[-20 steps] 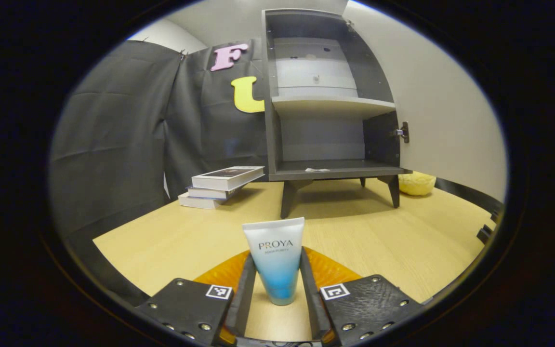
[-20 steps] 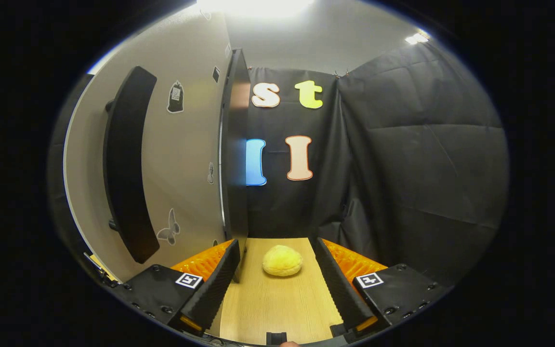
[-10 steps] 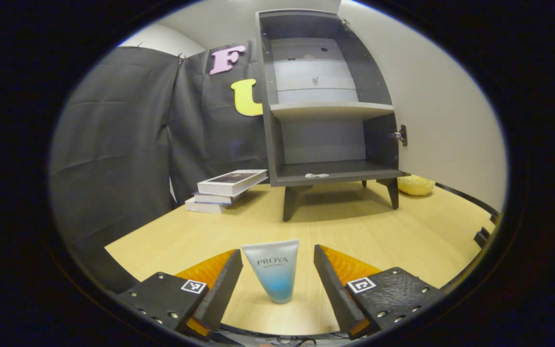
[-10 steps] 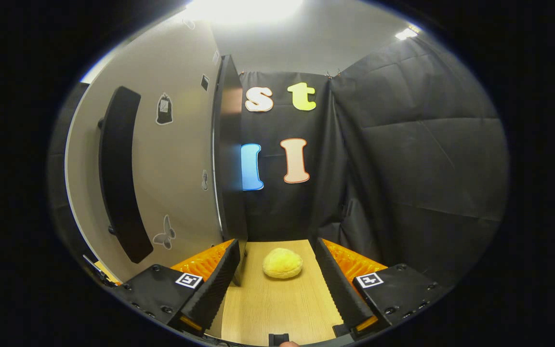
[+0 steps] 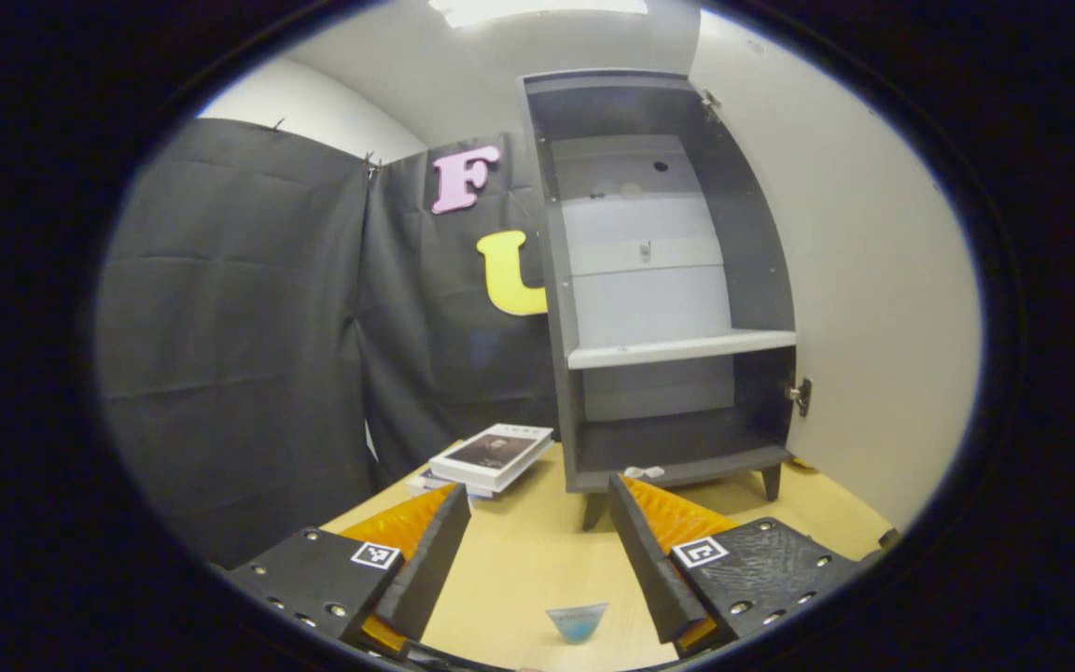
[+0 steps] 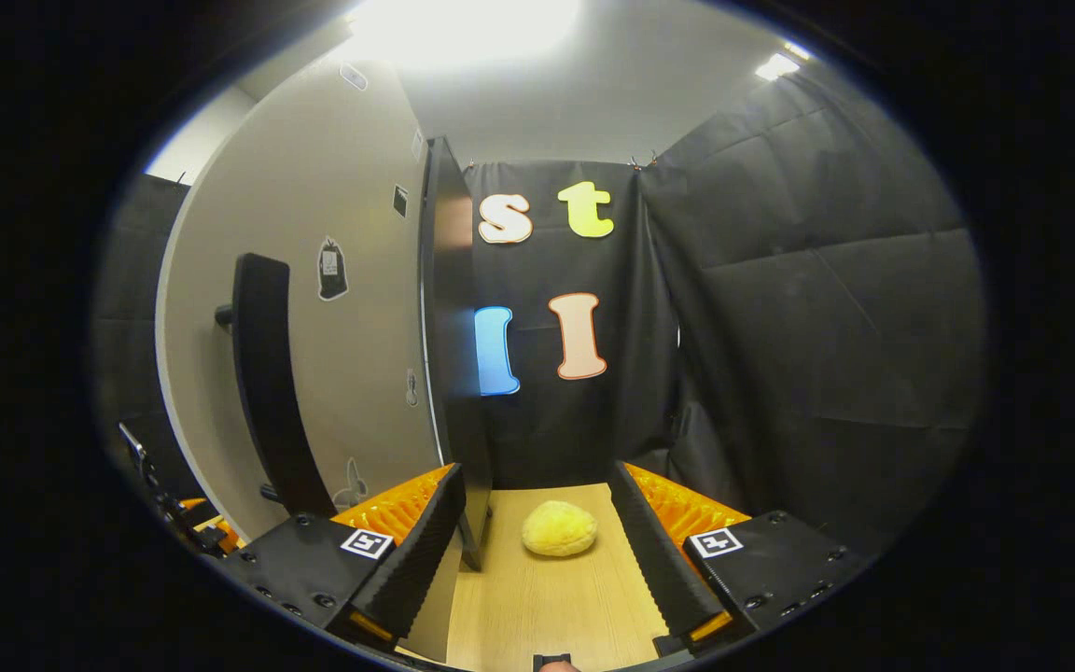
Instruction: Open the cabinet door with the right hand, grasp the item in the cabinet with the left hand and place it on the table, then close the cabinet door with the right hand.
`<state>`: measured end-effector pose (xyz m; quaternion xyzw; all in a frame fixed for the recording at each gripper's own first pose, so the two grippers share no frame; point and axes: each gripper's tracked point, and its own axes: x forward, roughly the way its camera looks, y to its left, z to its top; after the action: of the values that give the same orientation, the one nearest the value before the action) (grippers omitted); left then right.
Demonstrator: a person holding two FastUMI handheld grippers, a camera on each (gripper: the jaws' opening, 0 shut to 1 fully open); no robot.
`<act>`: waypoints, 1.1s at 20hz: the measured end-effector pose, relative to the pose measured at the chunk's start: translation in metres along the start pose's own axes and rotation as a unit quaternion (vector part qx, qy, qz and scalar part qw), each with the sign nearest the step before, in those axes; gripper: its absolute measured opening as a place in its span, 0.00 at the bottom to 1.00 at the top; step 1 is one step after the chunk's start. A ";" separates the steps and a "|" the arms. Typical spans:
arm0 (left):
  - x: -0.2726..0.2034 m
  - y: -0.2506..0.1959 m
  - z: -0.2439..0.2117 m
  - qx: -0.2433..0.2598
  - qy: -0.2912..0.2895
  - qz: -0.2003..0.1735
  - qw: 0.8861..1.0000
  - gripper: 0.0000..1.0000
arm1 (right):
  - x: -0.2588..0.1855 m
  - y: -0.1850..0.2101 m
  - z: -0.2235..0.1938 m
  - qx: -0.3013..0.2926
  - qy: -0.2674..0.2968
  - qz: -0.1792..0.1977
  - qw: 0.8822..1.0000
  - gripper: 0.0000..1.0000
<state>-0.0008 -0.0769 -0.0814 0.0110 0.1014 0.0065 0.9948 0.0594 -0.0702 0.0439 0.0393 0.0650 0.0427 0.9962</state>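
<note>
I am holding my left gripper (image 5: pixel 537 551) spread wide, gripping nothing. The tube (image 5: pixel 577 621) is standing on the table (image 5: pixel 519 560), low between my left fingers, with clear gaps on both sides, and it is in front of the cabinet (image 5: pixel 668 280) and well apart from it. I am seeing just its upper end from here.

The cabinet is standing on short legs at the far side of the table, and its door (image 5: pixel 873 280) is swung wide open to the right of the cabinet. Its shelf (image 5: pixel 682 348) is crossing the cabinet about midway up. A small pale scrap (image 5: pixel 644 472) is lying at the front edge of the cabinet floor. A stack of books (image 5: pixel 491 457) is lying on the table just left of the cabinet, its top book skewed across the ones below.

I am holding my right gripper (image 6: pixel 537 546) released as well, its fingers parted with nothing between them. In the right gripper view I am looking along the outer face of the cabinet door (image 6: pixel 332 308), which is standing edge-on just left of my left finger; whether the finger is touching the door I cannot tell. The long dark handle (image 6: pixel 272 392) is sitting on that outer face. A yellow sponge-like lump (image 6: pixel 559 528) is lying on the table (image 6: pixel 537 607) beyond the door edge, between my fingers but farther off.
</note>
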 end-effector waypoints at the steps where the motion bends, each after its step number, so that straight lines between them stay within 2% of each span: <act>1: 0.002 0.003 0.014 -0.004 -0.010 -0.004 1.000 0.89 | -0.005 0.003 0.003 0.001 -0.004 -0.001 1.000 0.99; 2: 0.004 0.007 0.028 -0.008 -0.018 -0.011 1.000 0.89 | -0.010 0.007 0.007 0.000 -0.010 -0.006 1.000 1.00; 3: 0.007 0.011 0.032 -0.011 -0.027 -0.018 0.999 0.89 | -0.017 0.009 0.010 -0.003 -0.015 -0.012 1.000 0.96; 4: 0.007 0.018 0.040 -0.012 -0.035 -0.023 0.999 0.89 | -0.022 0.013 0.013 -0.007 -0.017 -0.017 1.000 0.99; 7: 0.003 0.036 0.055 -0.014 -0.058 -0.039 0.997 0.89 | -0.038 0.030 0.024 -0.024 -0.032 -0.026 0.999 0.99; 8: 0.002 0.042 0.058 -0.014 -0.063 -0.044 0.997 0.89 | -0.042 0.041 0.028 -0.028 -0.040 -0.024 0.999 0.96; 10: 0.000 0.056 0.056 -0.017 -0.065 -0.049 0.997 0.90 | -0.048 0.042 0.030 -0.062 -0.042 -0.050 0.996 0.90; 14: -0.003 0.086 0.048 -0.030 -0.064 -0.049 0.996 0.90 | -0.053 0.049 0.035 -0.108 -0.037 -0.090 0.989 0.90; 21: -0.007 0.136 0.041 -0.037 -0.066 -0.041 0.996 0.90 | -0.060 0.101 0.029 -0.078 -0.032 -0.062 0.995 0.91; 22: -0.009 0.140 0.040 -0.035 -0.066 -0.041 0.996 0.90 | -0.060 0.106 0.029 -0.076 -0.033 -0.060 0.995 0.94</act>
<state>-0.0029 0.0621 -0.0373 -0.0279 0.0354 -0.0316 0.9985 -0.0048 0.0272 0.0888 -0.0394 0.0311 -0.0132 0.9987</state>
